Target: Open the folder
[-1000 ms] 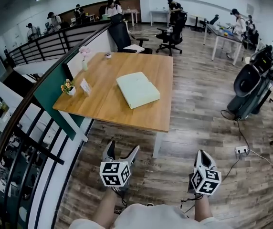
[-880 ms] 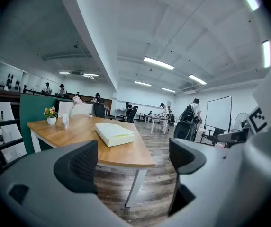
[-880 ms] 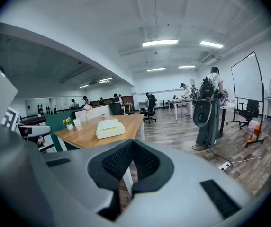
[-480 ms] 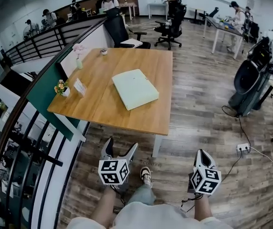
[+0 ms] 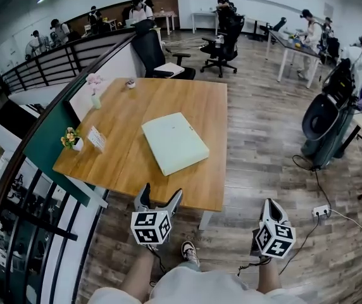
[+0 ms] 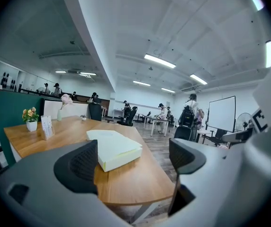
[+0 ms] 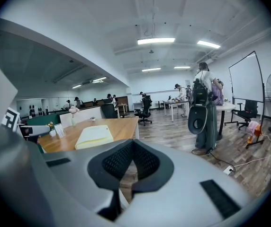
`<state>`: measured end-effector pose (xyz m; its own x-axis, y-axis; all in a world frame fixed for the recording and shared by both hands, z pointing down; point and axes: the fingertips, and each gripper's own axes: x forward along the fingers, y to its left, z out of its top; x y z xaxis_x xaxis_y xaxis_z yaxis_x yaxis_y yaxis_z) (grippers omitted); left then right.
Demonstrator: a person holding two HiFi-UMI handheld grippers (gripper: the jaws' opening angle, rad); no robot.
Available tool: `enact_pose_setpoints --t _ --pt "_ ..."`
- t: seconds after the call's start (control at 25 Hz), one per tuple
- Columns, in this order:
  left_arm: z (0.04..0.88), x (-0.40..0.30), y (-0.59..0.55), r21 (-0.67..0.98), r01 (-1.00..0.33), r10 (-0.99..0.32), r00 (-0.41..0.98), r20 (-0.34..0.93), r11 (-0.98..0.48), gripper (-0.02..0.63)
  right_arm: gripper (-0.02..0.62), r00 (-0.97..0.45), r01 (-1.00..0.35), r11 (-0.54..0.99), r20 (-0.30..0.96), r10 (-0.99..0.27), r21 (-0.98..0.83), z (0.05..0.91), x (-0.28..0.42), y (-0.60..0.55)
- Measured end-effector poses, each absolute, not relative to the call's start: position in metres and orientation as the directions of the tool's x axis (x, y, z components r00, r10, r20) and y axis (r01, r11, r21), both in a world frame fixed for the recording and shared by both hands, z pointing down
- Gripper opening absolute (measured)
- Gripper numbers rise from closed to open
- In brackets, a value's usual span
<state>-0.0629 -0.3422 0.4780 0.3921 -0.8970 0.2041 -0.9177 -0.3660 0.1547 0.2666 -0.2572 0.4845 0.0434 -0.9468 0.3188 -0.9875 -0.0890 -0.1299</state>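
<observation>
While held low and nearest in the head view, left tongs [image 5: 162,192] spread apart and empty, right tongs [image 5: 268,202] pressed together on nothing, wooden counter [image 5: 121,160] just beyond, pale green folder [image 5: 174,143] closed, flat near its middle, thick, plain-covered, askew to the edges.

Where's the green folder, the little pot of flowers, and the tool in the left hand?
folder [image 5: 174,143], head view, middle of its pale green cover.
pot of flowers [image 5: 72,138], head view, on the blooms.
left tool [image 5: 161,192], head view, midway between its two spread jaw tips.
</observation>
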Motion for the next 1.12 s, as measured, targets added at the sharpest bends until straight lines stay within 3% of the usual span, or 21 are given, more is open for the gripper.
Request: enact_pose_setpoints --t 0.56,1.12 --pt "0.467 -0.075 -0.496 0.135 -0.921 -0.901 0.385 0.199 -0.364 0.465 0.002 0.043 -0.985 -0.089 0.292 -0.955 -0.145 0.472 0.264 -0.416" --pt "0.496 -0.074 -0.544 0.158 -0.942 -0.901 0.33 0.282 -0.296 0.465 0.002 -0.078 -0.992 0.038 0.36 -0.93 -0.118 0.484 0.25 -0.5"
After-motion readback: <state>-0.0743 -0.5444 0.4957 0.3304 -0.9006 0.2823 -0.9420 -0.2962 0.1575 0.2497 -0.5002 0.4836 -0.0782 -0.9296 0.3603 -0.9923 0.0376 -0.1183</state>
